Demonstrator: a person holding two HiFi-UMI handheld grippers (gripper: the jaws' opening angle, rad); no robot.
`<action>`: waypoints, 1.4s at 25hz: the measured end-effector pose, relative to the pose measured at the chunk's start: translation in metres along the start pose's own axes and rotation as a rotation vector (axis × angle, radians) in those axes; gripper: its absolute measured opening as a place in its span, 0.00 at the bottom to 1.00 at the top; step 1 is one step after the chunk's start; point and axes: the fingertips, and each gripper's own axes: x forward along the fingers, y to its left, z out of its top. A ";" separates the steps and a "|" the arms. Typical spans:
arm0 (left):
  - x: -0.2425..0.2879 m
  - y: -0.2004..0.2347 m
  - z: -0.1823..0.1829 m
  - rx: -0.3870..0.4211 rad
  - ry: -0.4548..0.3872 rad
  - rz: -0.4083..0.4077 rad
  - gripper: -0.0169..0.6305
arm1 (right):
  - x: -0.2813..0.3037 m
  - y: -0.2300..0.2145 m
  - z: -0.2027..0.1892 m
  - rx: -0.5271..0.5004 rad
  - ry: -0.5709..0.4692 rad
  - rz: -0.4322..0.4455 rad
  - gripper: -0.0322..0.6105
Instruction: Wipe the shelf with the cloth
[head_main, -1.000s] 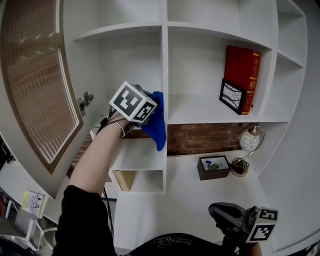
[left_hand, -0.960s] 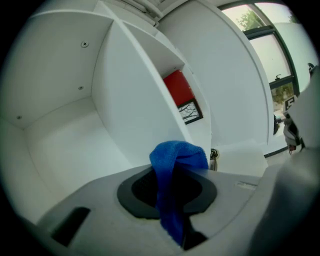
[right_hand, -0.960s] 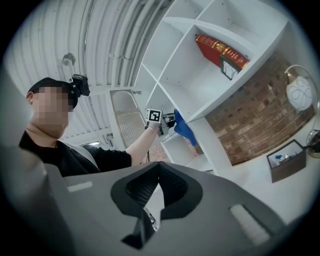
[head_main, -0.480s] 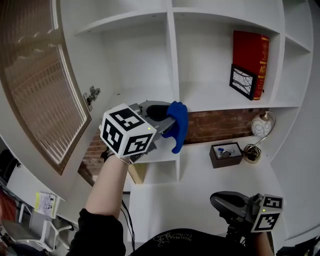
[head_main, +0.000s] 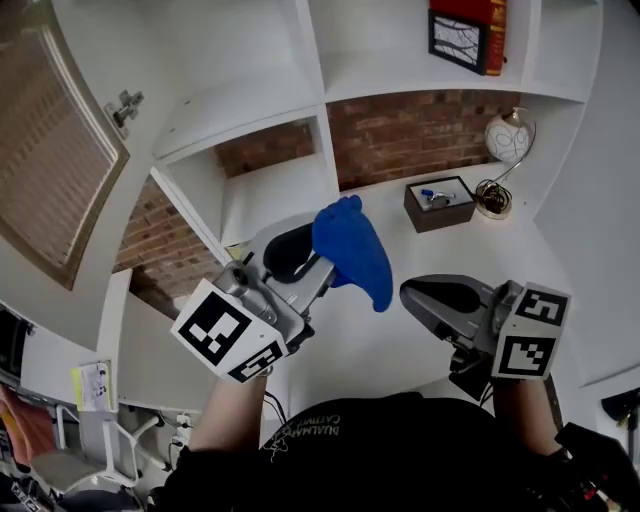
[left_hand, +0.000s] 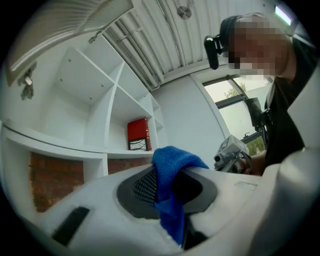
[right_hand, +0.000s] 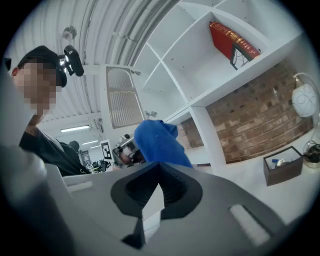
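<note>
Hanging clear of the woodwork, the left gripper (head_main: 297, 262) has the blue cloth (head_main: 352, 250) pinched tight between its jaws, the loose end flopping over the tip and drooping in a soft fold. It touches no board; it's up in the air in front of the white shelf unit (head_main: 262, 192), low and close to the person's body. The right gripper (head_main: 428, 296) sits alongside, jaws drawn together on nothing, well out of the work.

So, by my reading, this is a gap between strokes: cloth in hand, no contact with any surface. The next move calls for a reach up and forward, laying that fold flat on a board and dragging it along from edge to edge, steering round anything standing there.

And look at the surfaces! The cloth is plush, nubbly terry, thick enough to bunch. The shelf boards are smooth, matt white, with square-cut edges, backed by rough red brick (head_main: 412, 132). On the lower ledge, towards its right end, stand a small dark open box (head_main: 440, 204) and a round pale globe lamp (head_main: 506, 134); one board higher, at the top edge, a red book (head_main: 497, 34) leans behind a black-framed picture (head_main: 457, 42).
</note>
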 end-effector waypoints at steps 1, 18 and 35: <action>-0.009 -0.013 -0.005 -0.015 -0.005 -0.003 0.13 | 0.000 0.003 -0.001 -0.004 -0.007 0.006 0.06; -0.093 -0.221 -0.074 -0.275 0.144 0.296 0.13 | -0.156 0.077 -0.064 0.127 -0.074 0.056 0.06; -0.121 -0.375 -0.121 -0.444 0.250 0.306 0.13 | -0.200 0.135 -0.215 0.129 0.167 0.051 0.06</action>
